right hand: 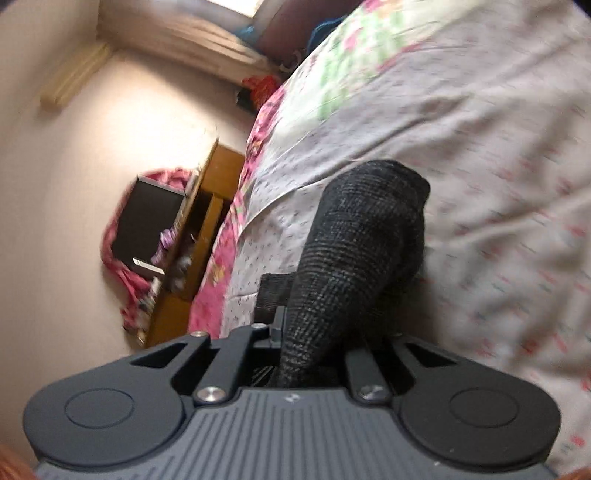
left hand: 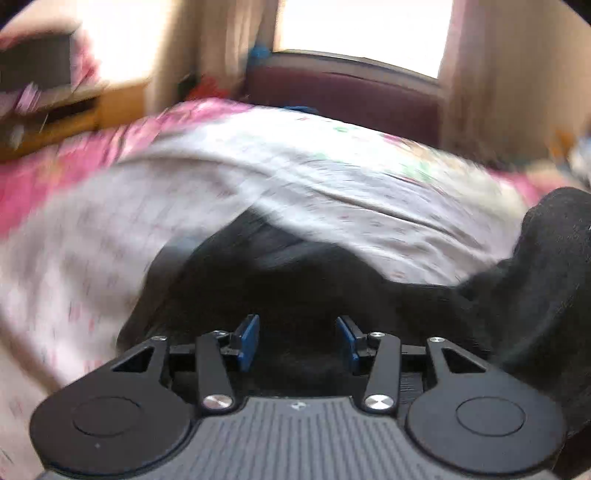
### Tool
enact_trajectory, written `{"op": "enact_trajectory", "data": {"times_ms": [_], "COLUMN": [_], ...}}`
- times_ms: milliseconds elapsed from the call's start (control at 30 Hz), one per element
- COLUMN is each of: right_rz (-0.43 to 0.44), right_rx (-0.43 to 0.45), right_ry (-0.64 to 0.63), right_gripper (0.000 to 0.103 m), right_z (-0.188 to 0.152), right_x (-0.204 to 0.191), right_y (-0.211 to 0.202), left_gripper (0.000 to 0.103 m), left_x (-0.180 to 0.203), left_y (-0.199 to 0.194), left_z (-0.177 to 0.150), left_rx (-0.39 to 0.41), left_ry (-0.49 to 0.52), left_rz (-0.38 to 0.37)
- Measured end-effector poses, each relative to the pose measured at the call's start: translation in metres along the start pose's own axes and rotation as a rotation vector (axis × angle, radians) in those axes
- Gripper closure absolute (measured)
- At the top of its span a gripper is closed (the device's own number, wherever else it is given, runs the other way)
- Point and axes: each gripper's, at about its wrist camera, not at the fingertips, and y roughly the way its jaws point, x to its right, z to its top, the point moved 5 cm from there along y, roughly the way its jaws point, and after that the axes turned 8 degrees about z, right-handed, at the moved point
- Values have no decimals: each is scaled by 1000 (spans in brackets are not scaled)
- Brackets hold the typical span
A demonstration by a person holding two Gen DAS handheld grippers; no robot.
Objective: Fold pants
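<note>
The left gripper (left hand: 297, 341) has its blue-padded fingers (left hand: 248, 338) spread apart, with nothing pinched between them; dark cloth lies just beyond and under the tips. The right gripper (right hand: 314, 343) is clamped on a bunched fold of the pants (right hand: 354, 258), the fabric rising out from between its fingers as a thick, rounded roll, so the tips themselves are mostly hidden.

The pants are a dark charcoal, nearly black, with a coarse knitted or woven texture and a faint check of lighter threads showing close up in the right wrist view. In the left wrist view they spread as a rumpled dark mass (left hand: 295, 280) in front of that gripper, one part running off to the right and lifting upward.

They lie on a bed covered by a pale sheet (left hand: 332, 192) with small printed specks and a pink floral border. Beyond the bed stands a wooden bedside cabinet (right hand: 210, 206) with a dark box (right hand: 146, 221) on it, against a cream wall. A bright window (left hand: 364, 29) and a maroon headboard (left hand: 351, 96) sit at the far end; much of the scene is blurred.
</note>
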Motion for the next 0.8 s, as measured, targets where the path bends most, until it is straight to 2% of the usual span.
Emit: {"op": "enact_trajectory", "data": {"times_ms": [33, 100, 167, 233, 300, 400, 500, 567, 633, 733, 800], "right_rz": [-14, -57, -136, -223, -291, -349, -402, -445, -448, -453, -445], "right_rx": [-21, -58, -110, -172, -230, -249, -258, -282, -277, -252, -215], "right_ry": [-22, -72, -151, -216, -294, -396, -427, -526, -508, -469, -394], "right_gripper": [93, 89, 88, 79, 76, 79, 79, 76, 71, 74, 75], "right_z": [2, 3, -2, -14, -29, -45, -55, -65, -68, -61, -53], "right_x": [-13, -35, -55, -67, -74, -79, -78, -87, -89, -85, -81], "right_y": [14, 44, 83, 120, 156, 187, 202, 214, 214, 221, 226], "left_gripper": [44, 44, 44, 44, 44, 45, 45, 45, 45, 45, 45], "left_x": [-12, -24, -32, -39, -50, -62, -65, -68, -73, -83, -90], "left_y": [4, 2, 0, -1, 0, 1, -4, -4, -4, -6, -15], "left_z": [-3, -3, -4, -6, -6, -8, -9, -9, -9, -9, -9], "left_rx": [-13, -8, -2, -4, -11, -24, -24, -26, -33, -36, -16], "left_ry": [-58, -110, -147, -172, -198, -243, -255, -271, -303, -366, -397], "left_rz": [-23, -65, -93, -120, -139, -188, -201, -213, -232, -264, -266]}}
